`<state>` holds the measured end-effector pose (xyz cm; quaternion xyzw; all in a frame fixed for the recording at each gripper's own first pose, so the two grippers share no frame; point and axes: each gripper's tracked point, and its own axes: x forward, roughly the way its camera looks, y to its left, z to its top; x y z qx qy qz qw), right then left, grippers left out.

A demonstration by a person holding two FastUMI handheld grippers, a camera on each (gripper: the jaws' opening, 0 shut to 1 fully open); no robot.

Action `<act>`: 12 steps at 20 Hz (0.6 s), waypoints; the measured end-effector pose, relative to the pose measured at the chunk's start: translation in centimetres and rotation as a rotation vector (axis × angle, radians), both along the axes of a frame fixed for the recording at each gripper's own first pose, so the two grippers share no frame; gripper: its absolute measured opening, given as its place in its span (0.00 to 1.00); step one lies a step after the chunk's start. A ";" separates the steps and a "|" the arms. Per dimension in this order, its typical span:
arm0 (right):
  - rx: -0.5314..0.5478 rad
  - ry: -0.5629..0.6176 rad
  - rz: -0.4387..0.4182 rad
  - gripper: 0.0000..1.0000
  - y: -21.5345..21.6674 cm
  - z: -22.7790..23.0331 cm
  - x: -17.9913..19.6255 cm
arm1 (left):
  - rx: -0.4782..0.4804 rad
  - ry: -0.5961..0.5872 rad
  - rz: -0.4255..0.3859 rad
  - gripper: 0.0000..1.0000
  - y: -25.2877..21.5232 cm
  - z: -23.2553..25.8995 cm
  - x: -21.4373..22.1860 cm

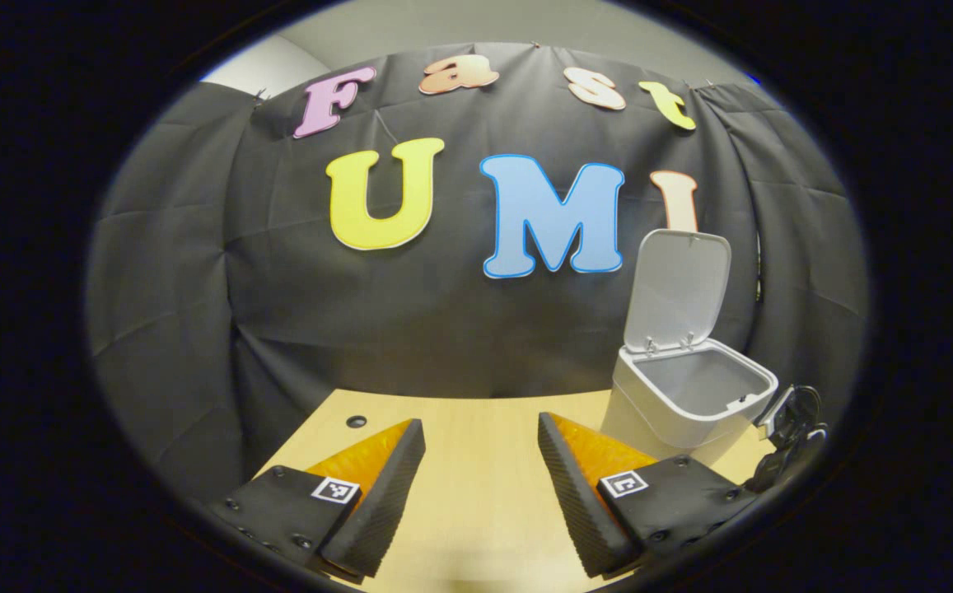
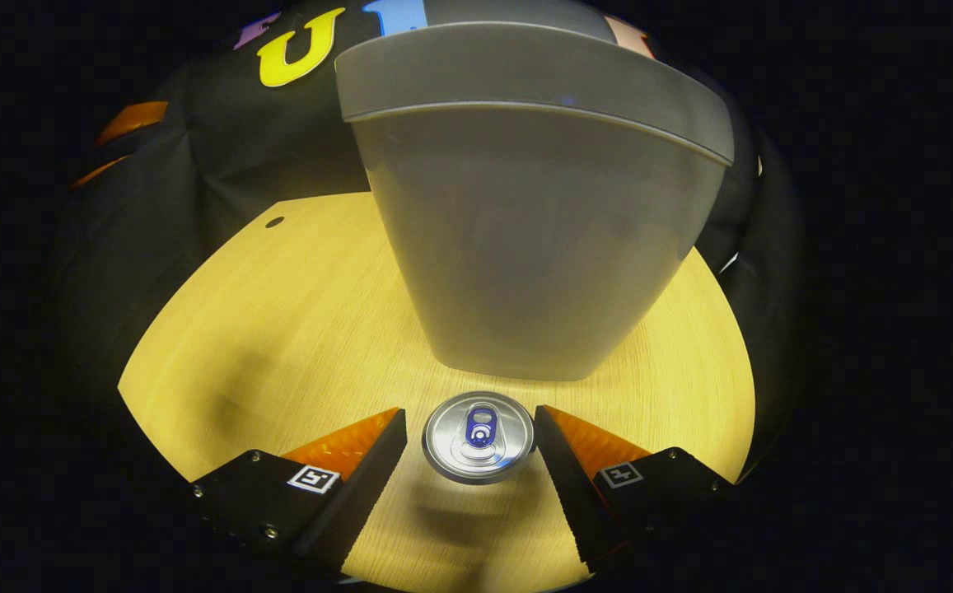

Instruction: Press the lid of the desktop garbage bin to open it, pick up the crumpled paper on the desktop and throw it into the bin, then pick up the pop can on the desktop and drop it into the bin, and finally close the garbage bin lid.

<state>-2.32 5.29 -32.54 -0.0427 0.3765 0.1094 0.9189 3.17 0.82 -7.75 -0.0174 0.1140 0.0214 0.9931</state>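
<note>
The white desktop bin point(image 1: 678, 408) stands at the right on the wooden table, its lid point(image 1: 678, 288) tipped up and back, open. What lies inside is hidden below the rim. My left gripper point(image 1: 480, 457) hovers open over bare tabletop, left of the bin, with nothing between its fingers. In the right gripper view the bin's front wall point(image 2: 525, 247) looms close. A pop can point(image 2: 478, 436) stands upright just before it, silver top and pull tab facing me. My right gripper point(image 2: 469, 422) is open around the can, one finger on each side, with a gap on the left.
The wooden table point(image 1: 476, 494) runs back to the black cloth wall. A small round hole point(image 1: 356, 421) sits near its far left corner. A dark device with a cable point(image 1: 791, 432) shows beyond the bin at the right edge.
</note>
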 end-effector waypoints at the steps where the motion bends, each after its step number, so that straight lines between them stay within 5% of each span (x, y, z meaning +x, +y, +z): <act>1: 0.005 0.008 -0.007 0.99 0.0 -0.2 0.1 | -0.001 0.001 0.004 0.88 0.1 -0.1 0.0; 4: 0.017 0.023 -0.023 1.00 -0.2 -1.0 0.1 | -0.006 0.006 0.007 0.88 0.4 -0.2 0.1; 6: 0.025 0.026 -0.017 0.86 -0.2 -0.7 0.0 | -0.009 0.007 0.002 0.91 0.2 -0.4 0.2; 12: 0.042 0.002 -0.018 0.85 -0.2 0.5 -0.1 | -0.017 0.008 -0.029 0.91 -0.8 -0.5 0.7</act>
